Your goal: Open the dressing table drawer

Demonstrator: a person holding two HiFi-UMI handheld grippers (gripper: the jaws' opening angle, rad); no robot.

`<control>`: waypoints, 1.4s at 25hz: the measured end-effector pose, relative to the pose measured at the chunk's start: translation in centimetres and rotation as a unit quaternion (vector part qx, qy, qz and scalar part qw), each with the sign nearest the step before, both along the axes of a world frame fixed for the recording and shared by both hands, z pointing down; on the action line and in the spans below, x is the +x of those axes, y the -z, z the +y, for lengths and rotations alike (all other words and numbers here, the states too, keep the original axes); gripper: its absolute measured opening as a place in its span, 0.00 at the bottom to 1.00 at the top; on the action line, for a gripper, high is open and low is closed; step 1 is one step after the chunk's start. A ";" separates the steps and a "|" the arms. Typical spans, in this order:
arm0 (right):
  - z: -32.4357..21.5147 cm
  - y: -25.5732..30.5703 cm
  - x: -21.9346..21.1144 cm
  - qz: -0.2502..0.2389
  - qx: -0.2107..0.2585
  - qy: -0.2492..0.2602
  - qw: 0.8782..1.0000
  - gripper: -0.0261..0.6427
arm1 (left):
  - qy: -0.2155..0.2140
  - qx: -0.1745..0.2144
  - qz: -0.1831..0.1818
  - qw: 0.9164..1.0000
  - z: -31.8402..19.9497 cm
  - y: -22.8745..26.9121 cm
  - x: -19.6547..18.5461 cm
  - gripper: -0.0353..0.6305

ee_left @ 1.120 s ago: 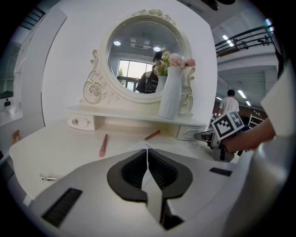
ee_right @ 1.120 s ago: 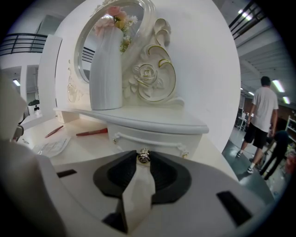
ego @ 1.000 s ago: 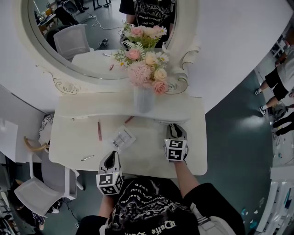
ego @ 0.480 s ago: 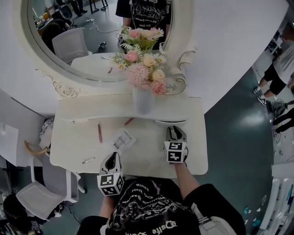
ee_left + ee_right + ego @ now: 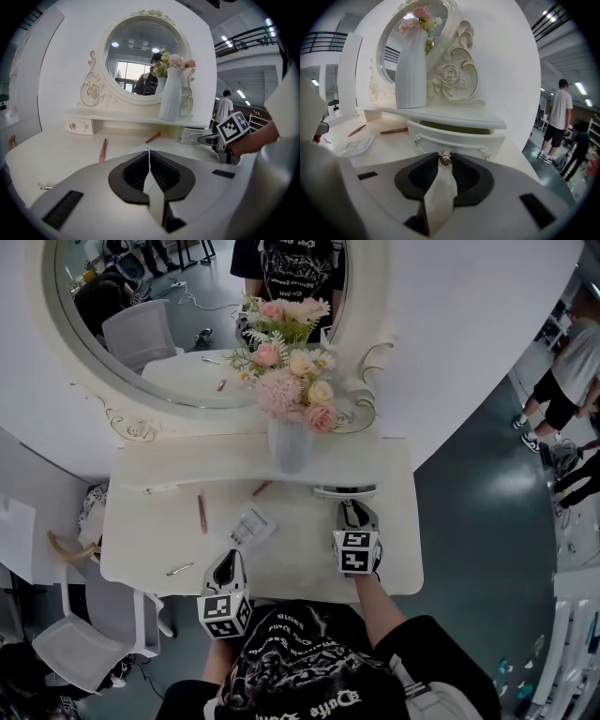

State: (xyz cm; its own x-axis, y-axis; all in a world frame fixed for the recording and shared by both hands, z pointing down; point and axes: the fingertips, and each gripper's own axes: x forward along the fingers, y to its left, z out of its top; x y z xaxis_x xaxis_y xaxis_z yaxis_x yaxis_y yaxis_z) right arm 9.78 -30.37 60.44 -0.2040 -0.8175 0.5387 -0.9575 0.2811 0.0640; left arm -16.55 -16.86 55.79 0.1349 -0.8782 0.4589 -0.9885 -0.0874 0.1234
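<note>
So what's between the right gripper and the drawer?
Just the knob of the drawer, pinched by the right gripper, as the right gripper view shows.

This is not a home but a large hall, like a studio or a lab. The dressing table with its mirror stands as a set on a grey floor. Around it are office chairs, an upper railing, strip lights and standing people.

Black patterned shirt: white gothic lettering near the hem, seen upside down, not surely readable.
Clear flat packet on white tabletop: print too small to read.
</note>
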 end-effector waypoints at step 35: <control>1.8 -0.1 0.1 0.009 -0.004 -0.010 1.000 0.19 | 0.001 0.008 0.012 1.000 0.0 0.0 -0.4 0.09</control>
State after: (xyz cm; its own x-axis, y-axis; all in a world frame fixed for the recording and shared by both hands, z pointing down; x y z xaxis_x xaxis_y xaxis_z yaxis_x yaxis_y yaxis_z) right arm 9.86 -28.58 60.56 -0.1780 -0.8171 0.5483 -0.9619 0.2621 0.0784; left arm -16.96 -16.87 55.78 0.1440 -0.8854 0.4420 -0.9854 -0.0876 0.1457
